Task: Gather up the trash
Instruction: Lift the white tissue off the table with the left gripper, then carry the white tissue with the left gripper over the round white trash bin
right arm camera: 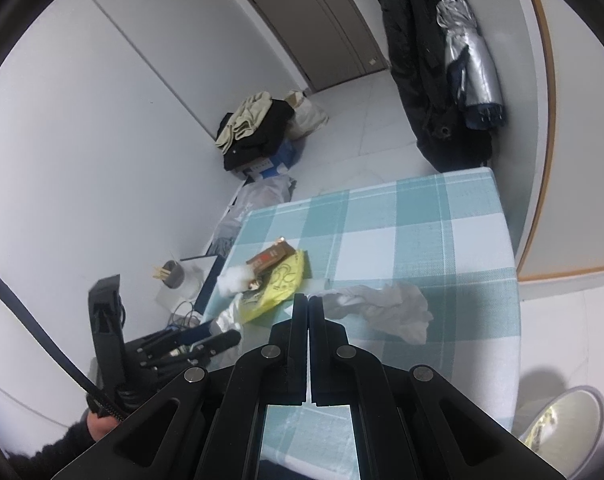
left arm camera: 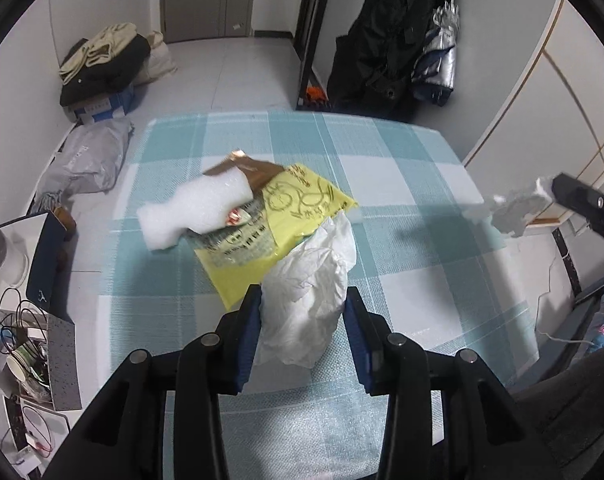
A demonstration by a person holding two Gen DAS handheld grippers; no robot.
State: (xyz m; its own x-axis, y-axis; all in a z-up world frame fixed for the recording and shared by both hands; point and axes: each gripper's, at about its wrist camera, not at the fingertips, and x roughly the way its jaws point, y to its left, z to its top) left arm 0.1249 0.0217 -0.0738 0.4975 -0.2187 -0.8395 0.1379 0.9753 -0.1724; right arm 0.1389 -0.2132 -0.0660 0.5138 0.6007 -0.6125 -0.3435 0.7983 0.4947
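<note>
On the blue-checked table (left arm camera: 401, 216) lie a yellow printed bag (left arm camera: 286, 216), a white foam piece (left arm camera: 194, 208) and a brown wrapper (left arm camera: 246, 168). My left gripper (left arm camera: 303, 300) is open, its fingers on either side of a crumpled white plastic bag (left arm camera: 309, 292). My right gripper (right arm camera: 309, 300) is shut on a crumpled white tissue (right arm camera: 385, 308), held above the table; it shows in the left wrist view (left arm camera: 513, 208) at the right edge. The trash pile also shows in the right wrist view (right arm camera: 270, 276).
A metal bin (right arm camera: 569, 416) stands on the floor at the table's near right. Boxes, cables and cups (left arm camera: 30, 340) crowd the floor left of the table. Clothes on a box (left arm camera: 102, 68) and a grey bag (left arm camera: 86, 156) lie further back. A dark coat (left arm camera: 385, 40) hangs behind.
</note>
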